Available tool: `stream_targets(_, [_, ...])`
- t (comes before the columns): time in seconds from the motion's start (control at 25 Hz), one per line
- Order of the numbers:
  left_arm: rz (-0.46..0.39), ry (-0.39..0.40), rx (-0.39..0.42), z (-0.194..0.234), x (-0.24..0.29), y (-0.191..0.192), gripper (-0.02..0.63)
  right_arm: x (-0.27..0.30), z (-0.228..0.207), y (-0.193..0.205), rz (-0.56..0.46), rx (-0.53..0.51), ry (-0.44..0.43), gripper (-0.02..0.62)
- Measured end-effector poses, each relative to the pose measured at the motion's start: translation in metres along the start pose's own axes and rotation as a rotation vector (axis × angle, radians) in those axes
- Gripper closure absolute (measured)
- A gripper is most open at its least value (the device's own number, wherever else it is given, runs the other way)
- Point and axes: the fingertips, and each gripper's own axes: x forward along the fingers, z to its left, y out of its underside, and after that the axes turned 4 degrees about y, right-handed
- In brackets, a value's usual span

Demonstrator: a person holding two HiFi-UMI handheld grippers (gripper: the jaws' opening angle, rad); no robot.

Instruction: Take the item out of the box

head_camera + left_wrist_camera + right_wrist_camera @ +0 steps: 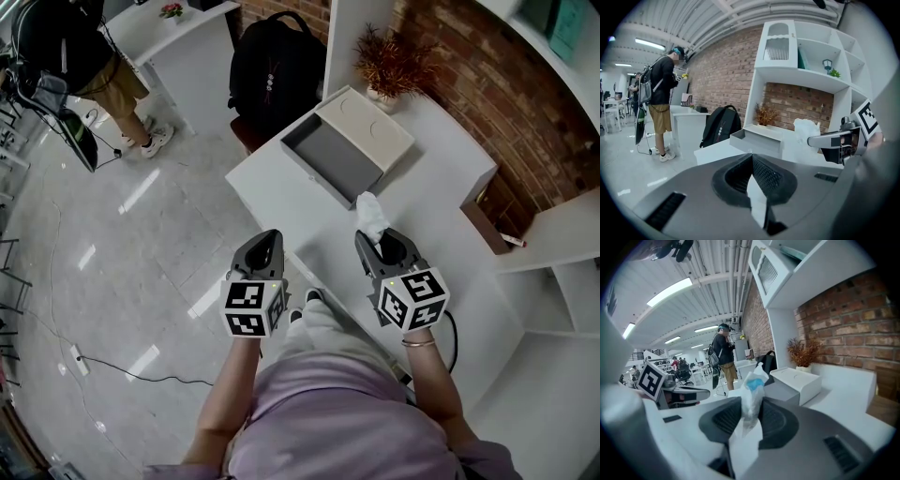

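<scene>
An open box (336,161) with a grey inside lies on the white table (441,159), its cream lid (367,127) flipped back beside it. My right gripper (380,246) hovers over the table's near part, short of the box, shut on a crumpled clear plastic bag (371,214). In the right gripper view the bag (752,390) sticks up between the pads and shows something blue inside. My left gripper (269,242) floats off the table's near-left edge, shut with nothing in it. The left gripper view shows the box (757,139) ahead and the bag (806,131) to the right.
A black backpack (277,70) sits on a stool behind the table. A dried plant (392,61) stands at the brick wall past the box. White shelves (553,244) run along the right. A person (94,66) stands at far left by another table.
</scene>
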Motion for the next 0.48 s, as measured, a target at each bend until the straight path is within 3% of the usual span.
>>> stream_targets(0.48, [-0.004,0.002,0.004,-0.0107,-0.0003,-0.0012,0.606,-0.0063,-0.0025,0.0005,-0.018,0.004,0.010,0.488])
